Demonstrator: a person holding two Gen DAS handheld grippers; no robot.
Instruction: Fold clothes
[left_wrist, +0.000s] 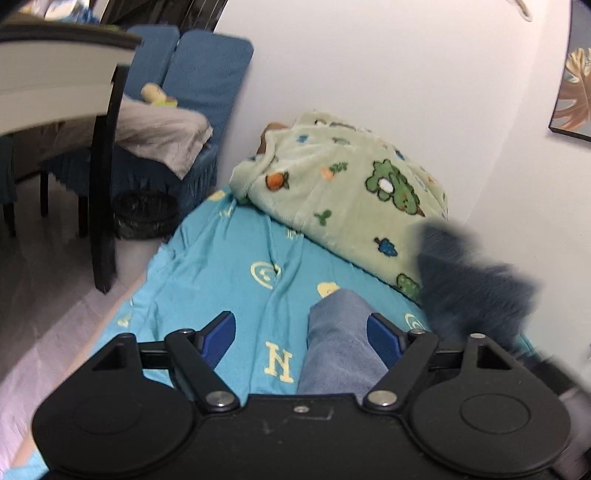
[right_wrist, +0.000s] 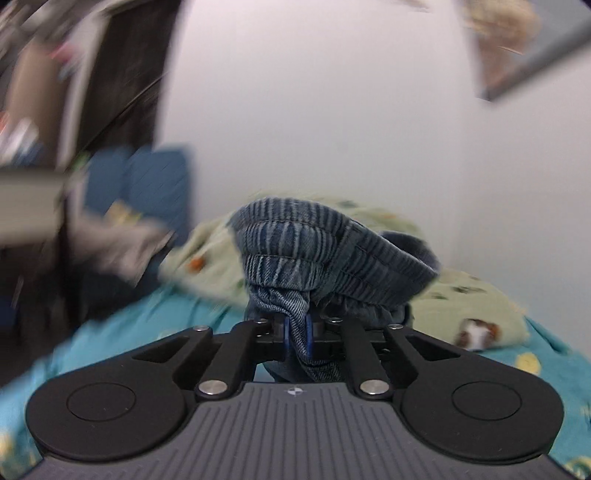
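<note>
A pair of blue denim jeans lies partly on the turquoise bed sheet (left_wrist: 221, 266). In the left wrist view one pale denim leg (left_wrist: 340, 339) lies between the fingers of my left gripper (left_wrist: 301, 328), which is open with its blue pads apart. A dark blurred part of the jeans (left_wrist: 469, 280) hangs at the right. In the right wrist view my right gripper (right_wrist: 297, 330) is shut on bunched denim below the ribbed elastic waistband (right_wrist: 314, 243) and holds it up above the bed.
A green cartoon-print fleece blanket (left_wrist: 343, 192) is heaped at the head of the bed against the white wall. To the left stand blue-covered chairs (left_wrist: 195, 85), a dark-legged table (left_wrist: 103, 192) and a black bin (left_wrist: 144, 214) on the floor.
</note>
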